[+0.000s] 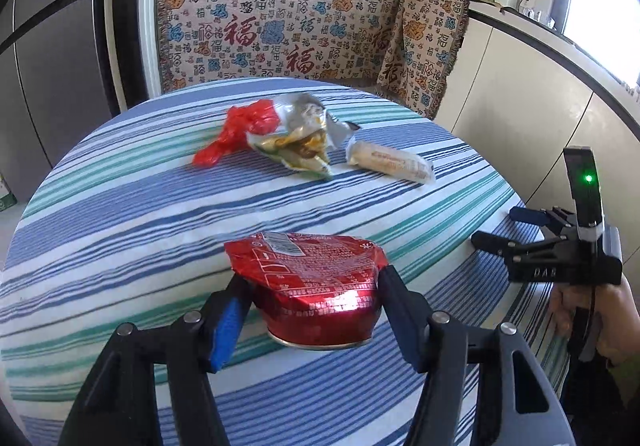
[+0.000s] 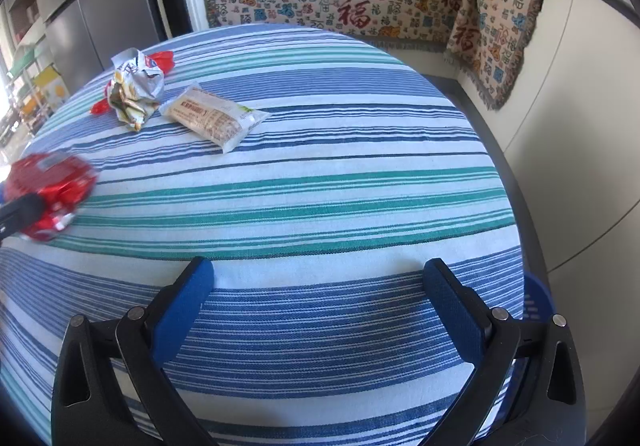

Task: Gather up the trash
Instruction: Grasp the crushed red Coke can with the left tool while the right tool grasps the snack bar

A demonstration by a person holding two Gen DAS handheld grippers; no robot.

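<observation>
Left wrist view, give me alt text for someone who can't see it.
The left gripper is closed on a crushed red cup above a round table with a striped cloth. Farther back lie a crumpled wrapper on a red bag and a snack packet. The right gripper, open, hovers at the table's right edge.

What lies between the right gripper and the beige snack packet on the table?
Only bare striped tablecloth lies between the open right gripper and the beige snack packet, shown in the right wrist view.
</observation>
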